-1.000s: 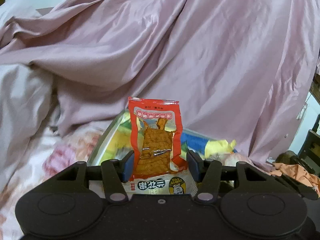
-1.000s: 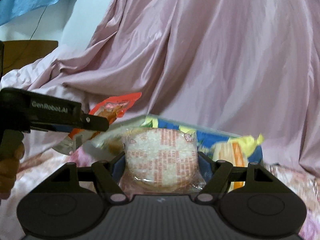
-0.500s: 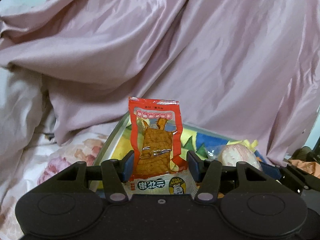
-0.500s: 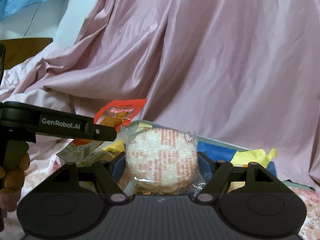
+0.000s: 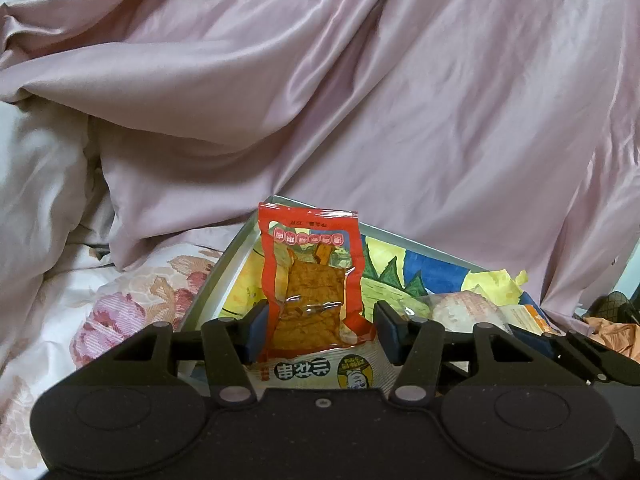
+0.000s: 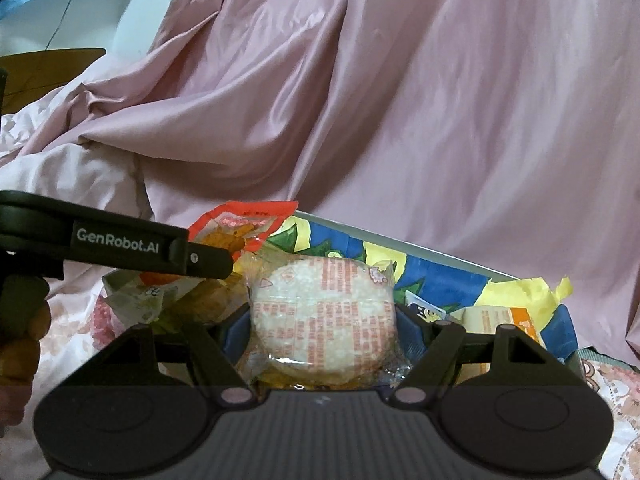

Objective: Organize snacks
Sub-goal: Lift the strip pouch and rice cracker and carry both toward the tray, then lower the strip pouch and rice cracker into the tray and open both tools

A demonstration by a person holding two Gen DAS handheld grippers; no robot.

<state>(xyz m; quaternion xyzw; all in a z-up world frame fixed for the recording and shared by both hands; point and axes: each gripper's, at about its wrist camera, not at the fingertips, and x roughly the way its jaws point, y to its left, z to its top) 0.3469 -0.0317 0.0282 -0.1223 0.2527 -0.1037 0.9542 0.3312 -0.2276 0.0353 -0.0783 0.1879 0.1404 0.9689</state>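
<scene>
Snack pouch (image 5: pixel 312 280), red-bordered with a clear window showing brown pieces, stands upright, clamped by the left gripper (image 5: pixel 316 330) over the left end of the box (image 5: pixel 224 264). To its right, the rice cake (image 6: pixel 324 316), a round white disc in clear printed wrap, is clamped by the right gripper (image 6: pixel 324 330) above the box's middle. Compared with a second ago, both grippers sit closer over the box, grips unchanged, and the pink sheet (image 5: pixel 360 100) behind looms larger.
</scene>
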